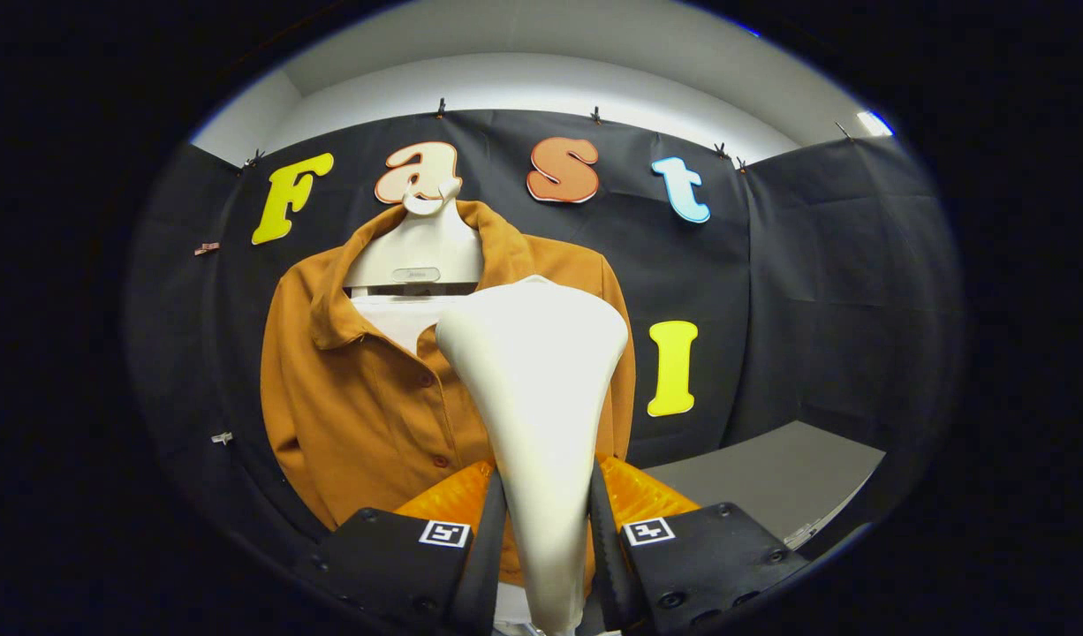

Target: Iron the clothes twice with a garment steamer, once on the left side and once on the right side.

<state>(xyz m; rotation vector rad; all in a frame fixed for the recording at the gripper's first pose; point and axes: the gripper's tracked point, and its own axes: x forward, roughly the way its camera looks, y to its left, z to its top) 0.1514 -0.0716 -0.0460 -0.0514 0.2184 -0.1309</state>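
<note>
Clamped between the two fingers of the tool [546,530] is the garment steamer [534,415], a pale body whose narrow handle runs down between the fingers while its broad head flares upward ahead of them. Both fingers press on the handle from either side, so the grip looks firm.

Beyond the steamer head hangs the shirt [365,406], a brown button-front garment with a collar, draped on a pale hanger [418,247] against the booth's black cloth wall. The shirt hangs upright, its long axis running top to bottom, with the button placket just beside the steamer head on one side. How close the head is to the fabric cannot be told; it may be touching or just short of it.

What matters for the stroke: the steamer head sits high, at chest level, covering the panel of the shirt on the far side of the placket from the exposed one. A downward pass along the shirt's length seems the natural move from here, judging by that position.

Off past the shirt, lower down, a grey desk [771,477] stretches away.

Smallest are the buttons [439,460] along the placket.
</note>
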